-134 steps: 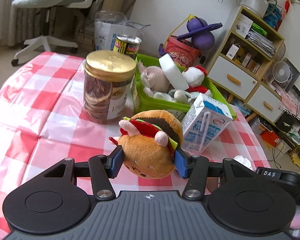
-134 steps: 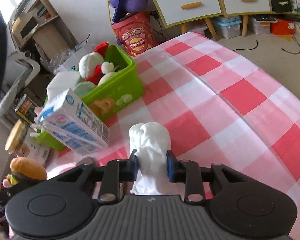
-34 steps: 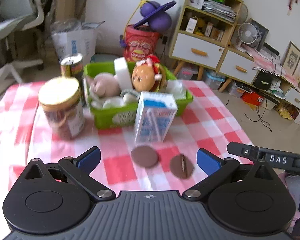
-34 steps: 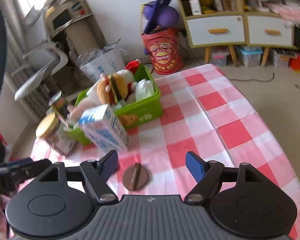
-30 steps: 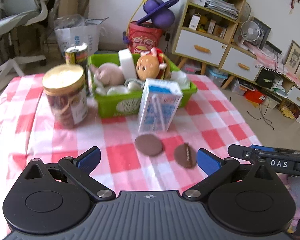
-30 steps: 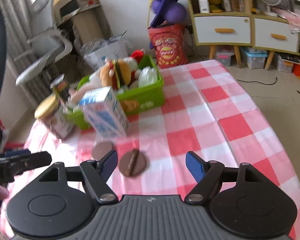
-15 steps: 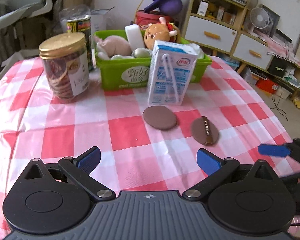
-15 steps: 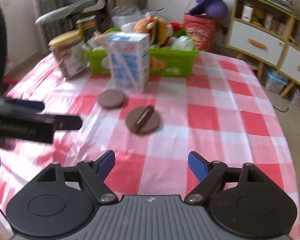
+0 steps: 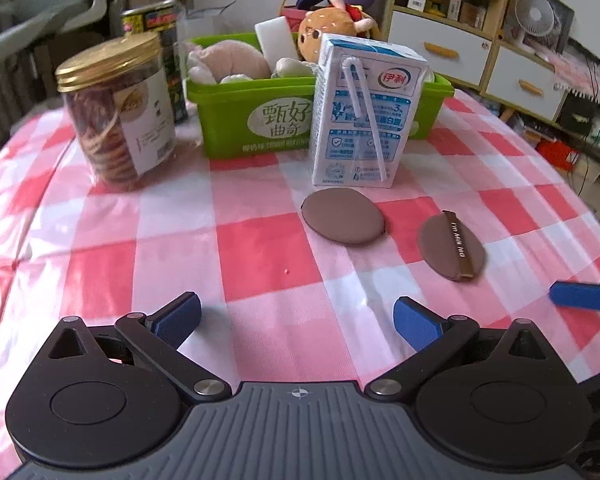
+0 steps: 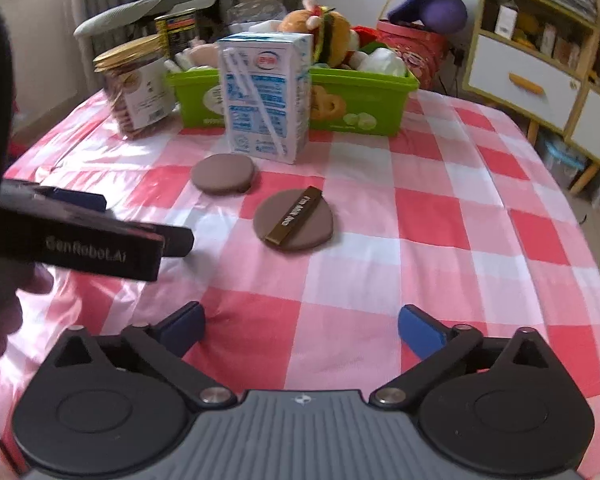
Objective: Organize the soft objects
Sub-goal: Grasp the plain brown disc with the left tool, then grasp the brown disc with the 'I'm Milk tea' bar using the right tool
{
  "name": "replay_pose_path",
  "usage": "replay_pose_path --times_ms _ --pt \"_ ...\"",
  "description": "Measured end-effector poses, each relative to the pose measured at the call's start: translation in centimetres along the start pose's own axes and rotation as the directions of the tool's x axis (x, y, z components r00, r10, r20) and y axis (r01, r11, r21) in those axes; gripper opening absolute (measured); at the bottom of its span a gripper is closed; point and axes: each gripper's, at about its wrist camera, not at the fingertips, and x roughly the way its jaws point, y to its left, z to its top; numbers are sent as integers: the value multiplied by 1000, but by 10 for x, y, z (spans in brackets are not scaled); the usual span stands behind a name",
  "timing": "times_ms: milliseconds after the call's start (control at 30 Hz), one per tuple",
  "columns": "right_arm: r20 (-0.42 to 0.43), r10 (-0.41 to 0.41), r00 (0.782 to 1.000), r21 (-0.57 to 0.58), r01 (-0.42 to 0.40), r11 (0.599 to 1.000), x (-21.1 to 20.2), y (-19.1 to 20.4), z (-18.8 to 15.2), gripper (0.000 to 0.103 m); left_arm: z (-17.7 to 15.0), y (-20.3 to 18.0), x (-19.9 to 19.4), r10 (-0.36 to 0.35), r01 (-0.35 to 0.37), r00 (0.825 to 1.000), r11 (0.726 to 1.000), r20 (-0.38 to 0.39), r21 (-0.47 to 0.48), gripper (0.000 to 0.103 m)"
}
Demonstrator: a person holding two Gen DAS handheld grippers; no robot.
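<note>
A checked tablecloth (image 9: 260, 264) holds a green bin (image 9: 236, 120) of plush toys (image 9: 230, 65). A milk carton (image 9: 364, 108) blocks the bin. 2 brown pads (image 9: 342, 216) lie nearer. Left gripper (image 9: 296, 320) and right gripper (image 10: 300, 328) hover spread, empty.

A milk carton (image 9: 366, 110) stands between a gold-lidded cookie jar (image 9: 118, 110) and shelves (image 9: 476, 20), a tin can (image 9: 162, 26) behind.

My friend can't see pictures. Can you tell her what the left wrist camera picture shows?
The open left gripper hovers over a red-and-white checked tablecloth, holding nothing. Ahead lie two brown puffs, then a milk carton, a cookie jar, and a green bin full of soft toys.
</note>
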Motion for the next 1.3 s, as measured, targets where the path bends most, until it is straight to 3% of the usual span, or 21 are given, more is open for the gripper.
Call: replay_pose_path --times_ms 367,700,833,1300 --pt "46 -43 998 39 42 998 13 -4 8 82 22 -12 23 13 -12 998 1000 63 -19 94" --pt "63 -62 996 56 58 997 22 -4 16 82 29 -19 23 13 -11 994 1000 112 -20 55" --pt "72 -69 995 60 65 996 24 -3 18 82 30 -10 21 13 -8 995 999 98 -51 49" --pt "89 -93 992 86 85 993 32 5 25 79 21 36 4 98 -94 994 993 43 -76 47"
